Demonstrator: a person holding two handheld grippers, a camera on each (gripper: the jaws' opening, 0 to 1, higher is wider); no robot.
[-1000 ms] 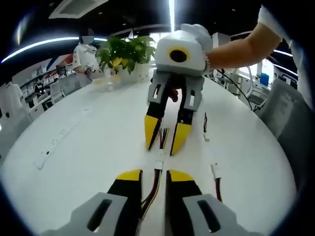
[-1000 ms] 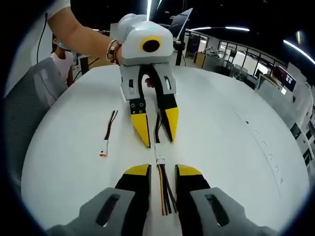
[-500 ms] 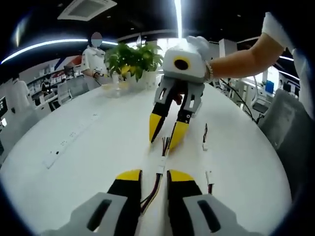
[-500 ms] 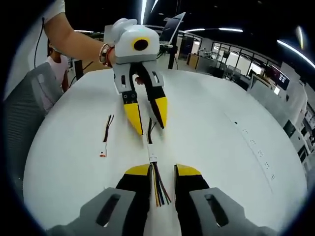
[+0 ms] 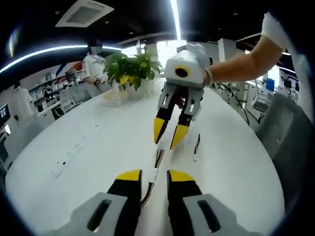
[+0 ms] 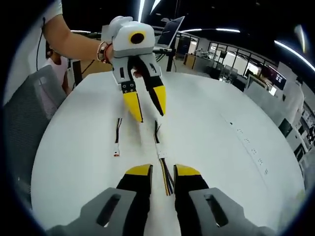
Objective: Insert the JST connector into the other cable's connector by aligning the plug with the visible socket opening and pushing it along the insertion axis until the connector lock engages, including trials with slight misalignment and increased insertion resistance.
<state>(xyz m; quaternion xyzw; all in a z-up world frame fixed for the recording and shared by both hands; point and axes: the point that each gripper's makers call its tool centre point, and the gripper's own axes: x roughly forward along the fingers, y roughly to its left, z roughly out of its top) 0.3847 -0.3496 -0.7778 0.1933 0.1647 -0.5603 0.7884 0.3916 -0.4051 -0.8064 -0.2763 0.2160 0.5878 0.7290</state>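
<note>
1. The two cables are now seen joined on the white desk [image 5: 74, 128]: in the left gripper view the mated JST connector [image 5: 154, 174] lies just beyond the left hand-held gripper [image 5: 149, 176], and in the right gripper view the same joint [image 6: 160, 153] lies just ahead of the right hand-held gripper [image 6: 162, 169].
2. A second ago the far gripper's yellow tips stood at the wires in each view; now each has been lifted clear — the right one [image 5: 168, 137] hangs above the desk in the left gripper view, the left one [image 6: 146, 110] likewise in the right gripper view.
3. Both hand-held grippers are judged released: the jaws stand apart, with wires lying between them but not pinched.
4. A spare cable [image 6: 118, 137] lies left of the joint in the right gripper view, well apart from it.
5. The insertion is judged finished — whether the lock is engaged cannot be told.
</note>
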